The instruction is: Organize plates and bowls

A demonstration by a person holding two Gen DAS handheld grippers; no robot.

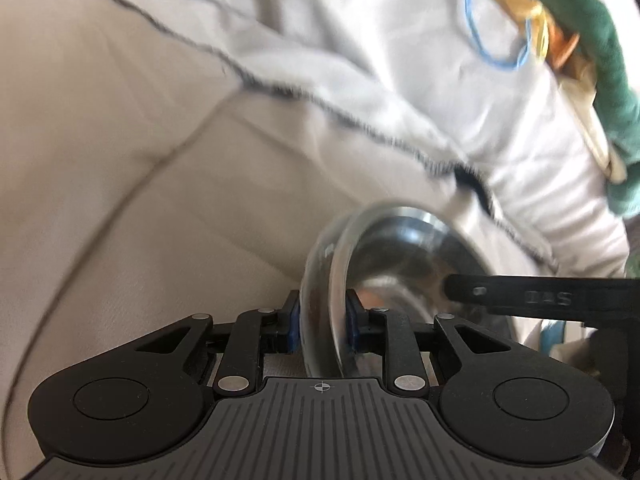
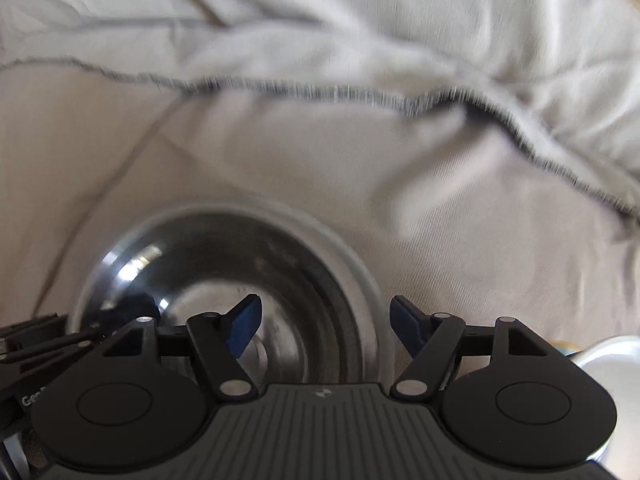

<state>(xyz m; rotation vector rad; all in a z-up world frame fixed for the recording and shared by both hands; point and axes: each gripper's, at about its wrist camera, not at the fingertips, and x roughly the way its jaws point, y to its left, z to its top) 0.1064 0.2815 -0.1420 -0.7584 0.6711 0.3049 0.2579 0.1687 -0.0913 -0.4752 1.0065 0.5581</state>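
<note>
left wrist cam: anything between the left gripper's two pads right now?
Yes. In the left wrist view the left gripper has the rim of the steel bowl between its blue pads, both pressed against it. Nothing else sits in that gap.

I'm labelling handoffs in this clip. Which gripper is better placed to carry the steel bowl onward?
Left. The left gripper is already clamped on the steel bowl at its rim, pads on both sides. The right gripper is open over the bowl, gripping nothing.

glossy metal bowl [image 2: 224, 280], matt cloth [image 2: 400, 184]
</note>
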